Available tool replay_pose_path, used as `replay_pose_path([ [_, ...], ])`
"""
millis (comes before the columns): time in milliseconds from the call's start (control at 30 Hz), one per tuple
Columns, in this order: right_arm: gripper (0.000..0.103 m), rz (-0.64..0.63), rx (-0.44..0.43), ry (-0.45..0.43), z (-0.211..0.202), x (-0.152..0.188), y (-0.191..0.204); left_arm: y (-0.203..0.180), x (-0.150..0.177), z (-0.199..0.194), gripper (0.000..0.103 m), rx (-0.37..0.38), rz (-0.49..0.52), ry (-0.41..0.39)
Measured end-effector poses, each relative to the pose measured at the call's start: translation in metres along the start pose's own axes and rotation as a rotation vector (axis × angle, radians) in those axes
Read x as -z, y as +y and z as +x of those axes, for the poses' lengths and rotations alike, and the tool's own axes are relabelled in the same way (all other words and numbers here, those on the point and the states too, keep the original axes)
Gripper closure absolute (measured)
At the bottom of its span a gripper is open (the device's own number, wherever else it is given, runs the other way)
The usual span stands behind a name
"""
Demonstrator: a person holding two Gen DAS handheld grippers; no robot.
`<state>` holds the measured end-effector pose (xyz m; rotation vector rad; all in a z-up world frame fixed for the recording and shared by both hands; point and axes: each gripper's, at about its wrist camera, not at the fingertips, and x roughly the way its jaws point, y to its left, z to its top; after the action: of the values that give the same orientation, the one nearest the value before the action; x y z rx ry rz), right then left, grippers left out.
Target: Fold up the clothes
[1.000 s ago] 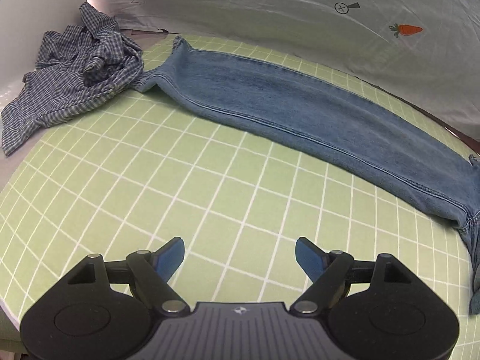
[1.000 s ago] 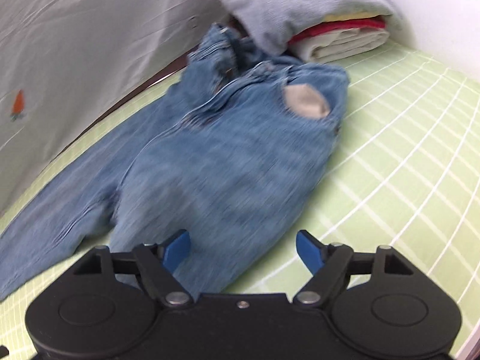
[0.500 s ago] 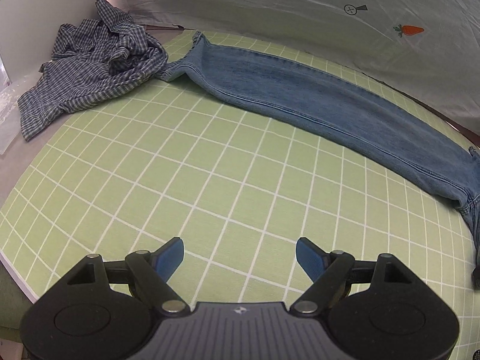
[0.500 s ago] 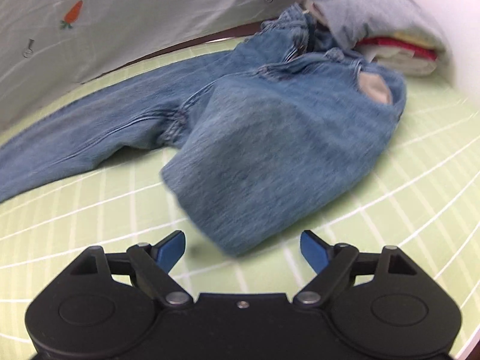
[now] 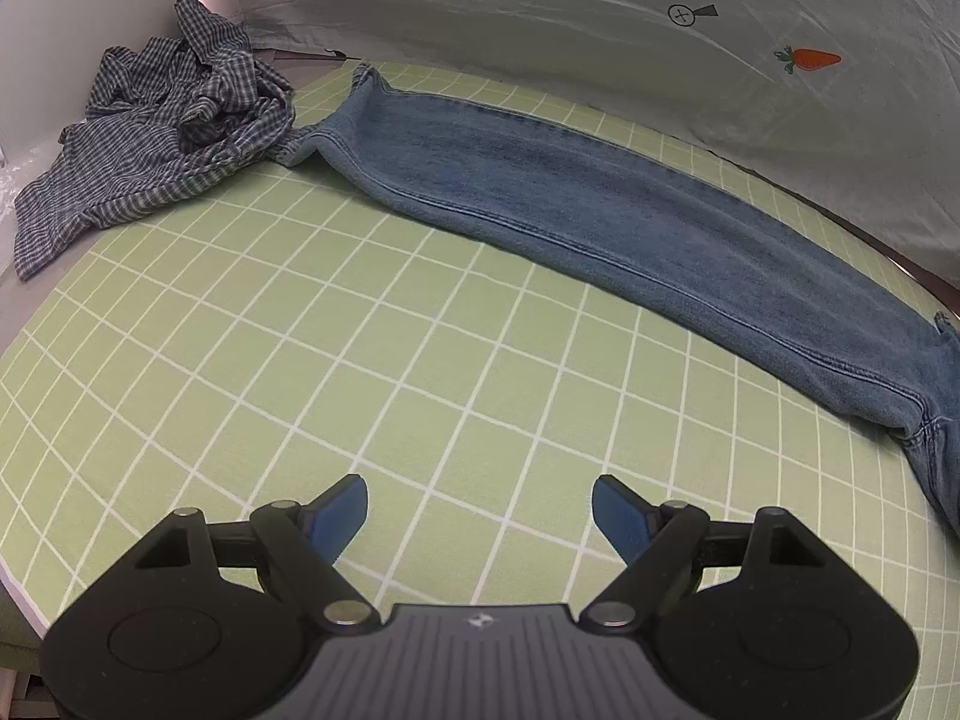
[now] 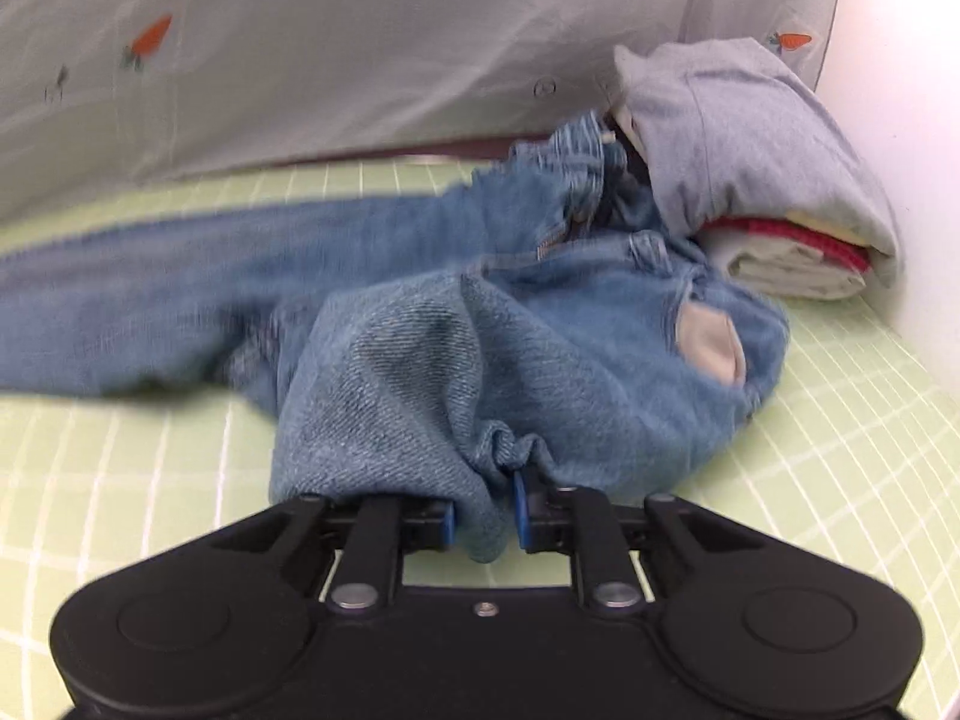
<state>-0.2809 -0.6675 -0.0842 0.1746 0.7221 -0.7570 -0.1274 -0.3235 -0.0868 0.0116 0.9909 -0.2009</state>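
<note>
- The right tool [image 6: 485,519] has its 2 blue-padded fingers [image 6: 519,504] drawn close together, pinching a bunched fold of the jeans [image 6: 456,360] near the hem of the nearer leg.
- From that grip the denim rises into a rumpled heap; a pale pocket lining [image 6: 711,348] shows on its right side.
- The other leg runs off to the left, flat on the green gridded mat [image 6: 120,480].
- Just behind the waistband sits a stack of folded clothes [image 6: 774,192]: a grey garment on top, with red, yellow and white layers under it, close to the white wall.
- The left tool [image 5: 479,513] hangs wide open above bare mat, holding nothing.
- Beyond it, 1 jeans leg [image 5: 600,204] lies stretched out flat across the far side of the mat [image 5: 360,330], from upper left to the right edge.
- At that leg's hem end a crumpled blue checked shirt [image 5: 174,138] touches the denim and spills partly off the mat's left edge.
- A grey sheet [image 5: 600,18] printed with a carrot [image 5: 807,59] forms the backdrop.
</note>
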Motion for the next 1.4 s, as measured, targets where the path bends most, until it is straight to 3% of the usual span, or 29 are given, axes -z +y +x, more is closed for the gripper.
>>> replay_pose_path([
  [200,0.088,-0.047,-0.001,-0.216,0.013,-0.099,-0.003,-0.02,-0.031,0.026,0.02,-0.018,0.009,-0.018],
  [433,0.09,0.082,-0.035,-0.39,0.064,-0.218,0.003,-0.038,-0.076,0.071,0.02,-0.065,0.01,-0.003],
  [500,0.088,0.065,-0.043,-0.285,0.094,-0.217,0.009,-0.043,-0.082,0.081,0.02,-0.069,0.014,0.01],
  [567,0.072,0.042,-0.052,-0.167,0.124,-0.213,0.014,-0.049,-0.084,0.088,0.02,-0.069,0.028,0.021],
  [633,0.074,0.018,-0.06,-0.05,0.155,-0.209,0.02,-0.053,-0.083,0.09,0.02,-0.069,0.044,0.028],
  [667,0.066,0.006,-0.064,0.009,0.17,-0.207,0.022,-0.054,-0.081,0.09,0.02,-0.069,0.052,0.031],
  [733,0.048,0.042,-0.103,-0.024,0.149,-0.182,0.009,-0.057,-0.077,0.092,0.02,-0.066,0.063,0.048],
  [767,0.045,0.053,-0.097,-0.035,0.137,-0.17,0.001,-0.058,-0.075,0.093,0.02,-0.063,0.068,0.06],
  [867,0.044,0.061,-0.05,-0.044,0.108,-0.136,-0.021,-0.063,-0.07,0.094,0.02,-0.053,0.089,0.081],
  [1000,0.043,0.053,0.033,0.023,0.099,-0.098,-0.046,-0.07,-0.068,0.089,0.02,-0.031,0.12,0.077],
  [1100,0.036,0.217,0.051,0.075,0.107,-0.081,-0.077,-0.075,-0.067,0.084,0.02,-0.027,0.138,0.067],
  [1233,0.027,0.488,0.005,0.072,0.118,-0.073,-0.117,-0.074,-0.064,0.077,0.02,-0.028,0.136,0.063],
  [1400,0.028,0.62,0.016,0.018,0.122,-0.072,-0.145,-0.069,-0.06,0.068,0.02,-0.037,0.113,0.055],
])
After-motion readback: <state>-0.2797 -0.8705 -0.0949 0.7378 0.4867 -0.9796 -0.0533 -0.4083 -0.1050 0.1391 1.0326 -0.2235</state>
